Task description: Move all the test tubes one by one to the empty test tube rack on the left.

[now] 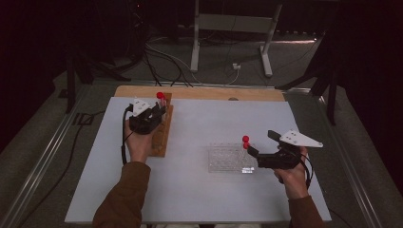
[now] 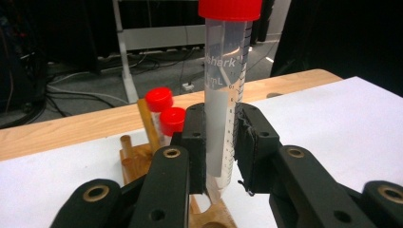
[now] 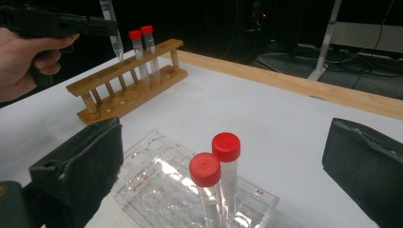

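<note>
Left gripper view is showing the left gripper (image 2: 221,142) pinching a clear plastic conical tube with a red screw cap (image 2: 225,95) between its black pads. The tube's long axis is standing upright, its tapered tip hanging just above an open hole of the brown wooden tube rack (image 2: 138,159), so the coming move looks to be straight down. Two more red-capped tubes (image 2: 164,111) are standing in the rack's far end. The right gripper (image 3: 223,175) is resting with jaws spread wide, near a clear plastic well rack (image 3: 157,190) holding two red-capped tubes (image 3: 216,171). The white tabletop (image 1: 199,190) is lying over a wooden board (image 1: 199,92); the room beyond is dark, with cables on the floor.
</note>
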### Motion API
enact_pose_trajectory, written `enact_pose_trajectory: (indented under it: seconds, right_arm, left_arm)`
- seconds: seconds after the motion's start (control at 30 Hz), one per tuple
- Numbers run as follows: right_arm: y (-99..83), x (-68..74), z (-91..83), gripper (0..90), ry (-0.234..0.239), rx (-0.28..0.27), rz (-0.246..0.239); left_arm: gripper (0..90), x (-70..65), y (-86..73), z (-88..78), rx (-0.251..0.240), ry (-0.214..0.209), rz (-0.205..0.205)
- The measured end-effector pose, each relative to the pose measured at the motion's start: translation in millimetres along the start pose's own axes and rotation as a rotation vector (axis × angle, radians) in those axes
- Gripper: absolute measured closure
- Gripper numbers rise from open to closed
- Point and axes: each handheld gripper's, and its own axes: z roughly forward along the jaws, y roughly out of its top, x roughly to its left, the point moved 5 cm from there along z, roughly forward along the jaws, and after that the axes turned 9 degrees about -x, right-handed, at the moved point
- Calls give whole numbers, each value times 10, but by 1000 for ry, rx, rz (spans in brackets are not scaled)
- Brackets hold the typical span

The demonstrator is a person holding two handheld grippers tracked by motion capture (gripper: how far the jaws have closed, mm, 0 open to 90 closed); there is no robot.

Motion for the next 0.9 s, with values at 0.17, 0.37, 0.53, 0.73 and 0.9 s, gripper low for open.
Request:
enact_pose_trajectory:
  seconds: [0.17, 0.37, 0.53, 0.73, 0.9]
  right_arm:
    - [-7, 5, 4, 0, 3, 0, -2]
    - [-7, 3, -1, 0, 5, -1, 0]
    - [-10, 2, -6, 0, 5, -2, 2]
    - [-14, 10, -1, 0, 8, -1, 1]
    - [-17, 7, 1, 0, 9, -2, 0]
  left_arm:
    - [759, 41, -40, 31, 19, 22, 0]
    - [758, 41, -103, 65, 49, 27, 5]
    - [756, 50, -165, 77, 73, 31, 6]
    - [753, 66, -257, 97, 104, 34, -3]
    - [742, 59, -309, 109, 129, 31, 1]
